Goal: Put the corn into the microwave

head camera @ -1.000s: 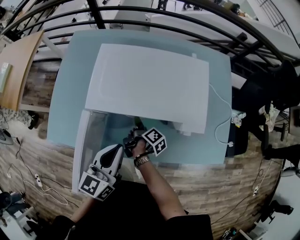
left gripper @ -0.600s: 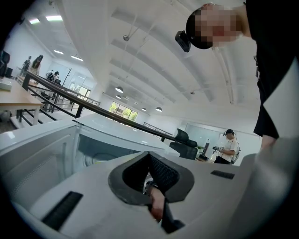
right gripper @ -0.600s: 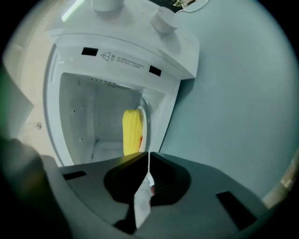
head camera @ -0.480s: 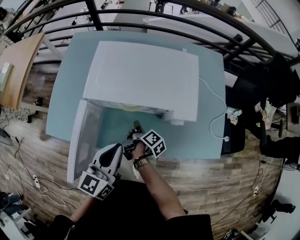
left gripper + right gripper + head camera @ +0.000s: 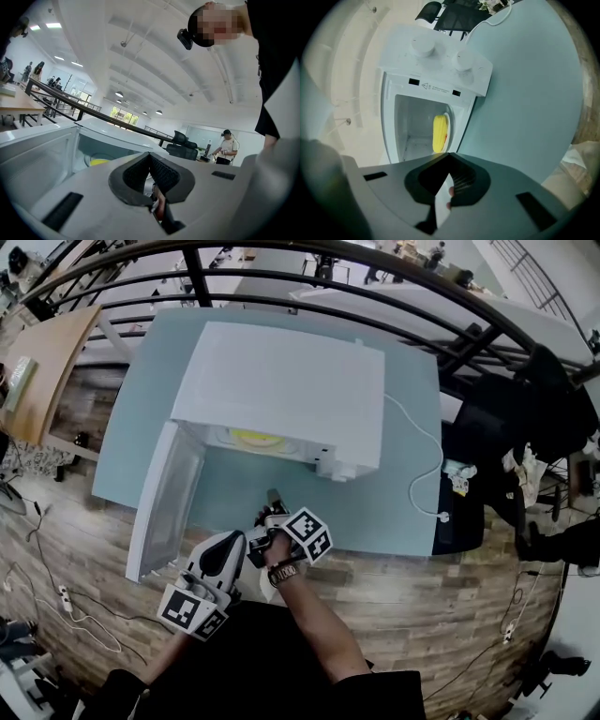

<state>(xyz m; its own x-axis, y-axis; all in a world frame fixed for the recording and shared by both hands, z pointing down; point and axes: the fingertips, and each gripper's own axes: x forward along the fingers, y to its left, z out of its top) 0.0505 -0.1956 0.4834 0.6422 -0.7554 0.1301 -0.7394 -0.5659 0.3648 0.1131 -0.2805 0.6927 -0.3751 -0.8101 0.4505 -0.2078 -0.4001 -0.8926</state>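
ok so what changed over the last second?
The right gripper backed out of the microwave opening toward the person. Its jaws are now shut and empty, and the corn lies inside. The left gripper drew back with it, shut. The door stays open and the microwave has not shifted on the table.

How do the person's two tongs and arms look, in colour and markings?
Both left tongs and right tongs have pale grey shells, dark ribbed pads, and a cube with black-and-white square markers. The right wrist wears a watch; the clothing is black.
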